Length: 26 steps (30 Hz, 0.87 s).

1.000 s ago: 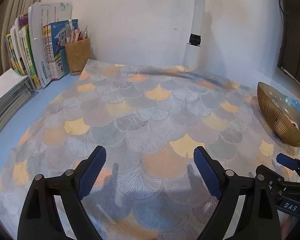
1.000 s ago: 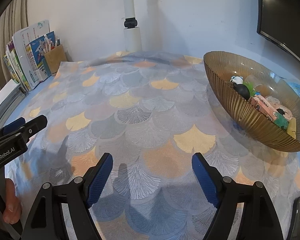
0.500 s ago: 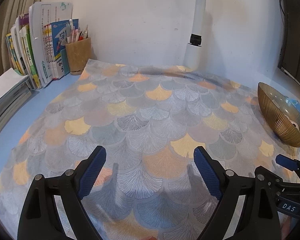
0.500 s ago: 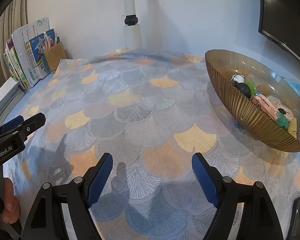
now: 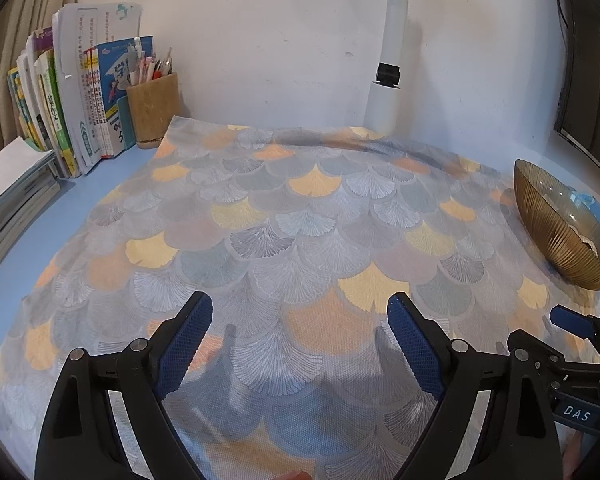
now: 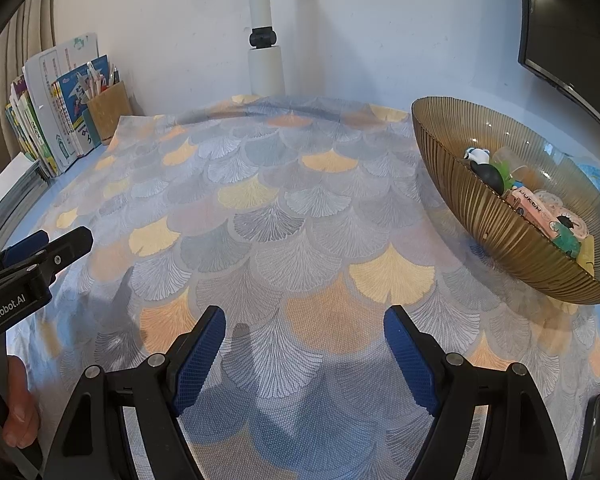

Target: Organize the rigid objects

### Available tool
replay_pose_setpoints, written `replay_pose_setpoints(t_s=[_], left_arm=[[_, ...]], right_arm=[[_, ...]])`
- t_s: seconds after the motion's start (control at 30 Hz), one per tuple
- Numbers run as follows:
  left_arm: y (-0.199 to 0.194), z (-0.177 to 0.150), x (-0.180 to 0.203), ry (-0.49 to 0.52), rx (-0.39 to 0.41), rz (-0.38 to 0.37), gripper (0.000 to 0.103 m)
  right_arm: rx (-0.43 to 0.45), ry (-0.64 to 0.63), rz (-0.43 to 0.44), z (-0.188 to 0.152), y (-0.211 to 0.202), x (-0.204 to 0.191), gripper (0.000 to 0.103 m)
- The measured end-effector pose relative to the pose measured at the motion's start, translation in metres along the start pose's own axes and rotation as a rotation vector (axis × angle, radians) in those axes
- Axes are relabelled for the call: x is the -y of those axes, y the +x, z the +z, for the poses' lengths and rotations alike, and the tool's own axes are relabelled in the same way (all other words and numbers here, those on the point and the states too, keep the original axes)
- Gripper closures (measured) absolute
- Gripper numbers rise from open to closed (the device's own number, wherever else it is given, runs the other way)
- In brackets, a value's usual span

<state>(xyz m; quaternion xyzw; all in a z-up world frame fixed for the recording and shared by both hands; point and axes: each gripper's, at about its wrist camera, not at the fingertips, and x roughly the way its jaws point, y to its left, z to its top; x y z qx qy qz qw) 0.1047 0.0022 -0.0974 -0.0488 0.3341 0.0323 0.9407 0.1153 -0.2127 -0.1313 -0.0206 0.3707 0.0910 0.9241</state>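
The left tool (image 5: 300,320) stands with its blue pads wide apart and nothing between them, poised low over the patterned cloth (image 5: 300,216); the right tool (image 6: 304,332) is likewise spread and empty, alongside it on the same cloth; each shows at the edge of the other's view, so the two sit near one another but apart. Against the pictures of a second ago, little has altered: both tools keep the same spread, and only the right one has shifted slightly, the bowl (image 6: 480,216) now lying a touch further to its right and the pen holder (image 6: 108,110) a touch nearer the frame's centre; the left tool's outlook is practically unchanged. The bowl, amber and ribbed, rests on the right side of the table (image 5: 4,264), and holds the small rigid objects (image 6: 536,210): a panda figure, a pink box, a green piece and a yellow one, heaped together; no loose item is visible on the cloth. Beyond, books (image 5: 60,120) stand against the wall at the left rear, with a white post (image 5: 388,80) at the back. In my judgement nothing has yet been taken up; the slight drift suggests the right tool is settling before a reach toward the bowl, the likely source of the items to be sorted.
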Motion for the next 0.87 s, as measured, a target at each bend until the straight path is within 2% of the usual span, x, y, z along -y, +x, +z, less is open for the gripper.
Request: replay_pose_setpoints(t_s=[0.63, 0.77, 0.87], left_arm=[[0.001, 0.000, 0.001, 0.017, -0.006, 0.000, 0.014], [-0.007, 0.000, 0.000, 0.020, 0.050, 0.011, 0.014], [-0.006, 0.000, 0.000, 0.023, 0.040, 0.004, 0.014]], right_arm=[[-0.005, 0.000, 0.000, -0.002, 0.001, 0.000, 0.023], [-0.006, 0.000, 0.001, -0.002, 0.001, 0.000, 0.023], [-0.007, -0.001, 0.001, -0.003, 0.000, -0.001, 0.023]])
